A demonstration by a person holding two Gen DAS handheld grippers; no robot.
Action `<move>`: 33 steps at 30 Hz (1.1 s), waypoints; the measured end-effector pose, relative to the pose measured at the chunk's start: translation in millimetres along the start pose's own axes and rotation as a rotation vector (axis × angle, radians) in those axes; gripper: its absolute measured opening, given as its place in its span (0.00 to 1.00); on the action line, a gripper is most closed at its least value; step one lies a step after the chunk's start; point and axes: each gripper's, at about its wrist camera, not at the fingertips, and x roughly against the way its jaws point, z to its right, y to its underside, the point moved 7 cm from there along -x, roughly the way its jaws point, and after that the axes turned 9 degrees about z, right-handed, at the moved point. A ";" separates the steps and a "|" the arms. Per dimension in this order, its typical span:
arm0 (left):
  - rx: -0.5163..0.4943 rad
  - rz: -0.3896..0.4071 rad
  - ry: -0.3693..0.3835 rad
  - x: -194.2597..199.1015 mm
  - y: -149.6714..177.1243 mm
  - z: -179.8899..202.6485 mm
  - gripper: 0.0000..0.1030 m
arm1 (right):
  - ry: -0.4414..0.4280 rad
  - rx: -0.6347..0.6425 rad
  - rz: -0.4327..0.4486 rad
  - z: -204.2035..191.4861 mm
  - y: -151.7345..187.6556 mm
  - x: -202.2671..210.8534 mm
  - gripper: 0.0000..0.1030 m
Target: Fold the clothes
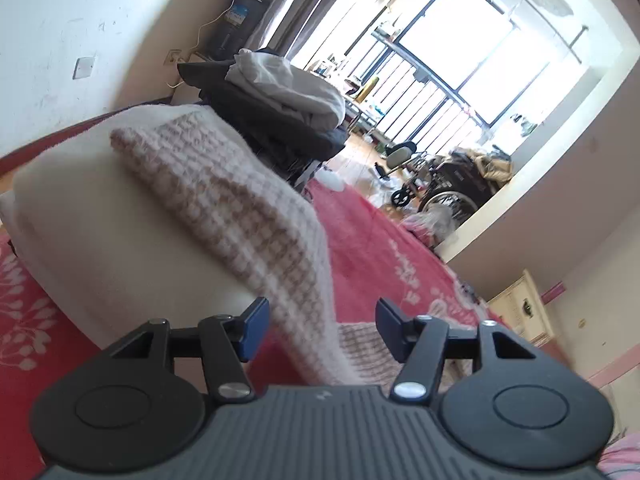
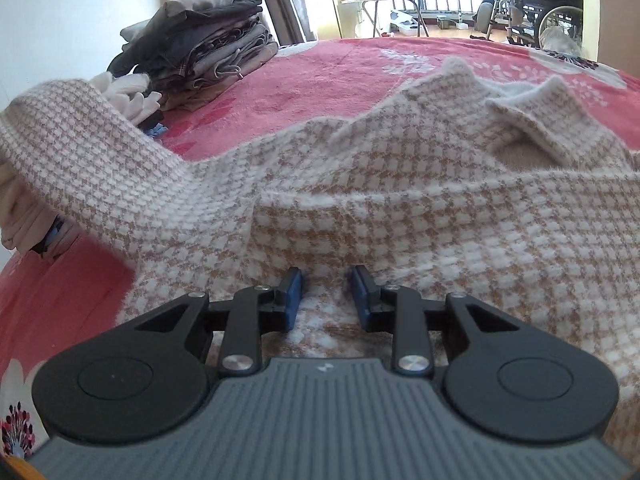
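Folding is barely underway, as we are judging it: the houndstooth sweater (image 2: 400, 208) is lying spread on the red bedspread (image 2: 328, 76), its collar (image 2: 532, 120) up and one sleeve (image 1: 240, 216) draped out over a cream pillow (image 1: 92, 240). We are holding the left gripper (image 1: 318, 330) with its jaws standing apart around the sleeve's end, pads not pressing it. We are holding the right gripper (image 2: 326, 298) low over the sweater's body; its jaws are narrow with cloth between them, though whether they are pinching it we cannot tell. A stack of folded clothes (image 2: 216, 44) is sitting at the bed's far side, so earlier garments look done; this one is still needing its sleeves and body folded.
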 end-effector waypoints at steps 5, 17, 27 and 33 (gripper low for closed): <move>0.015 0.083 -0.035 12.0 -26.3 -0.7 0.63 | -0.002 -0.001 0.004 0.5 0.2 0.0 0.26; 0.087 0.170 -0.309 -42.3 -38.6 -59.0 0.55 | -0.004 -0.005 0.006 1.0 0.3 0.4 0.26; -0.107 0.324 -0.138 -36.2 -44.4 32.5 0.16 | -0.054 -0.116 -0.007 11.5 -7.1 3.0 0.28; -0.346 0.251 0.249 -49.6 15.9 216.8 0.16 | -0.041 -0.337 0.123 60.6 -27.4 45.4 0.30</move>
